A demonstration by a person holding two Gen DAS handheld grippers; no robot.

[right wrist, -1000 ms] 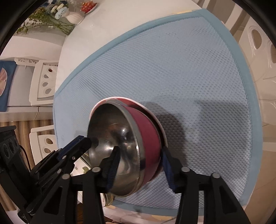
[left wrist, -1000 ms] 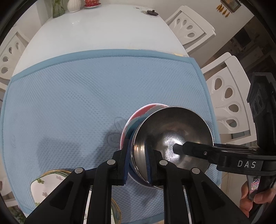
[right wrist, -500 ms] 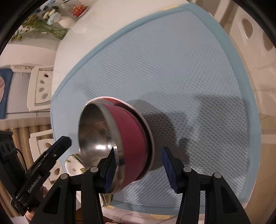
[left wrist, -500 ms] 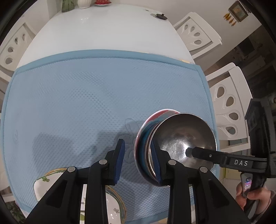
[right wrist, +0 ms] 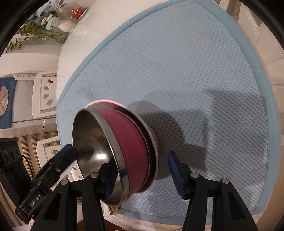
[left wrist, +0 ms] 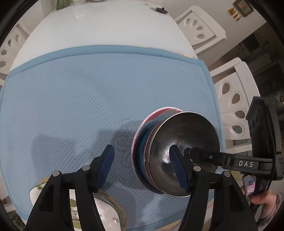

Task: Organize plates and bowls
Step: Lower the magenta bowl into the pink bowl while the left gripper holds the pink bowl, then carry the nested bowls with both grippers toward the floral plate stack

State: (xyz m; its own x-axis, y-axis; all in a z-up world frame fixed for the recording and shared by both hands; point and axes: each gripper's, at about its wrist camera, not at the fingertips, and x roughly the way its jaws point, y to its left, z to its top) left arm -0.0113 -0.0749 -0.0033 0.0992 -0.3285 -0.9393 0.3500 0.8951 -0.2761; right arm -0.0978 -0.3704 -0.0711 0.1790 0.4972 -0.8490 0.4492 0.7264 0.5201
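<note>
A steel-lined bowl with a crimson outside (left wrist: 184, 147) (right wrist: 131, 152) sits nested in a wider pink and blue bowl (left wrist: 142, 140) on the blue mat (left wrist: 88, 99). My left gripper (left wrist: 142, 165) is open; its right finger reaches over the steel rim and the left finger is off to the side. My right gripper (right wrist: 142, 174) is open too, its fingers on either side of the stack's wall, apart from it. A floral plate (left wrist: 106, 215) lies at the mat's near left edge, under my left gripper.
The mat (right wrist: 186, 74) covers the near part of a white oval table (left wrist: 99, 28). White chairs (left wrist: 236, 99) stand around it. A vase with flowers (right wrist: 65, 24) and a small red dish (right wrist: 78, 12) stand at the far end.
My left gripper, shut on the steel bowl's rim a second ago, has opened wide. My right gripper stays open. The bowl stack has shifted a little to the right on the mat.
</note>
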